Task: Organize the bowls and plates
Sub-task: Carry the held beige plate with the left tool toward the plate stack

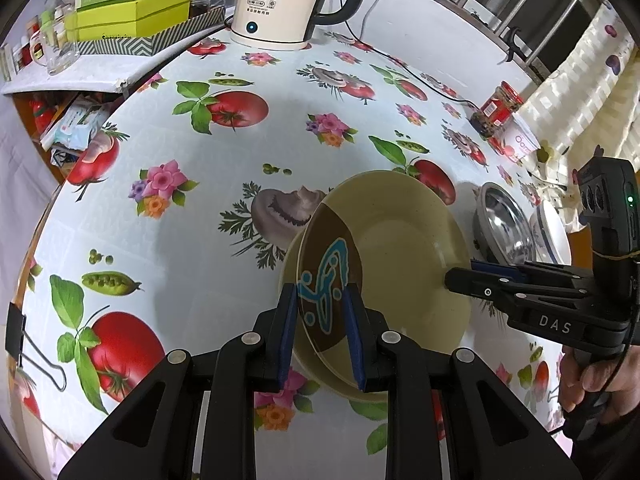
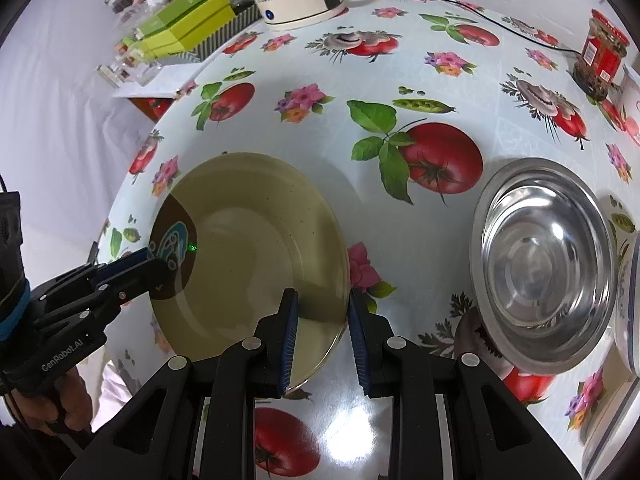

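**Both grippers clamped on one plate**

Left gripper (image 1: 320, 320) pinches the brown, blue-patterned edge of the beige plate (image 1: 400, 240), while the right gripper (image 2: 322, 332) bites the opposite rim. Plate sits tilted above the vegetable-print tablecloth (image 1: 200, 200), another beige rim showing just under it. Steel bowl (image 2: 544, 260) waits beside it, against a blue-rimmed white bowl (image 1: 554, 232).

A white kettle (image 1: 280, 0), green boxes (image 1: 136, 8) and a red-labelled jar (image 1: 498, 108) stand on the flowered tablecloth (image 1: 180, 220).

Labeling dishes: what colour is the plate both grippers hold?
Beige plate with a brown patch bearing a blue motif; left wrist view.
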The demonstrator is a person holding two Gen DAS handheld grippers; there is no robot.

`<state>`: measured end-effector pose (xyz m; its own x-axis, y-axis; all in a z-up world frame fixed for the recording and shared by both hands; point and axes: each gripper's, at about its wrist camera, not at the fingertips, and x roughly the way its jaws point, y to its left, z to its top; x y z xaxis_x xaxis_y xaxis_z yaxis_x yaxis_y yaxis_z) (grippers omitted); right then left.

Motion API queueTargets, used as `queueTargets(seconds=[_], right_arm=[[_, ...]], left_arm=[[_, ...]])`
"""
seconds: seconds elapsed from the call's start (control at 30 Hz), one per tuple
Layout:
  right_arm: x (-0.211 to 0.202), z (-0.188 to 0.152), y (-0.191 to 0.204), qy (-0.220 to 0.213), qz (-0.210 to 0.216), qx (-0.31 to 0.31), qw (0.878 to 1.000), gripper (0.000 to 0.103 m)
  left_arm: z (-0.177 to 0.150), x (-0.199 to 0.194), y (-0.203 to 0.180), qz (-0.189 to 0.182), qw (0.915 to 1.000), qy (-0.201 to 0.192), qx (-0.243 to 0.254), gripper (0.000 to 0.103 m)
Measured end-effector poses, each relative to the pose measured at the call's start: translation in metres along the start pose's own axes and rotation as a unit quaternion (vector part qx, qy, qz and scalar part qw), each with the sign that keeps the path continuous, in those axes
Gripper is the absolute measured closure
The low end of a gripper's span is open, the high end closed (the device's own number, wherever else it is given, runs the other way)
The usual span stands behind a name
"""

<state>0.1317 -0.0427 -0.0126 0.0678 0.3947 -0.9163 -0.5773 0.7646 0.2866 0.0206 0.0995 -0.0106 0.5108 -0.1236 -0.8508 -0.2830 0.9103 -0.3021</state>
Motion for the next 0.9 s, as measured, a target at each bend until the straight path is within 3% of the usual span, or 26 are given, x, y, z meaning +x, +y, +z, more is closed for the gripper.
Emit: queueTargets(seconds=[0.47,0.9], right_arm=[[0.002,-0.008,0.008,-0.001,-0.010,-0.015,1.000,0.078],[0.000,-0.014,0.004,-0.022,-0.001,-0.012,1.000,0.075]], left_arm=[[-0.009,0.006,0.006,-0.003,0.9999,0.015,-0.007,0.079],[-0.009,0.003,0.007,-0.004,1.0000,0.000,0.004,0.079]])
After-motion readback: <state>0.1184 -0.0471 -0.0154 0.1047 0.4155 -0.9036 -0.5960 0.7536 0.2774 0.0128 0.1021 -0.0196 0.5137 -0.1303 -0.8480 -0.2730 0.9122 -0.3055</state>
